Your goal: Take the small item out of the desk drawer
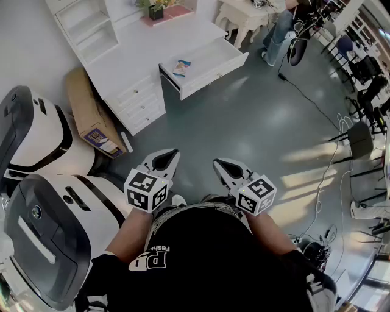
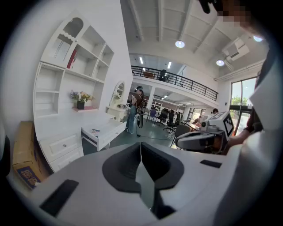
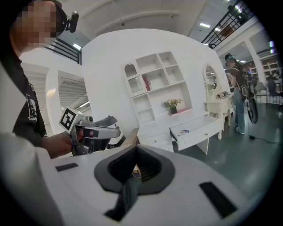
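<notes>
The white desk (image 1: 137, 58) stands at the far side of the room with its drawer (image 1: 210, 70) pulled open. A small blue-and-white item (image 1: 181, 67) lies at the drawer's left end. The left gripper view shows the same drawer (image 2: 106, 133) with the item (image 2: 95, 130), and in the right gripper view the drawer (image 3: 199, 131) and item (image 3: 184, 130) appear again. My left gripper (image 1: 167, 159) and right gripper (image 1: 222, 166) hover side by side close to my body, far from the desk. Both are shut and hold nothing, the jaws meeting in the left (image 2: 141, 145) and the right (image 3: 135, 149).
A cardboard box (image 1: 91, 116) leans by the desk's left end. Two large white-and-black machines (image 1: 42, 137) (image 1: 55, 237) stand at my left. Beside a second white table (image 1: 244, 15) stands a person (image 1: 280, 30). Chairs (image 1: 359, 137) and cables (image 1: 320, 195) lie at the right.
</notes>
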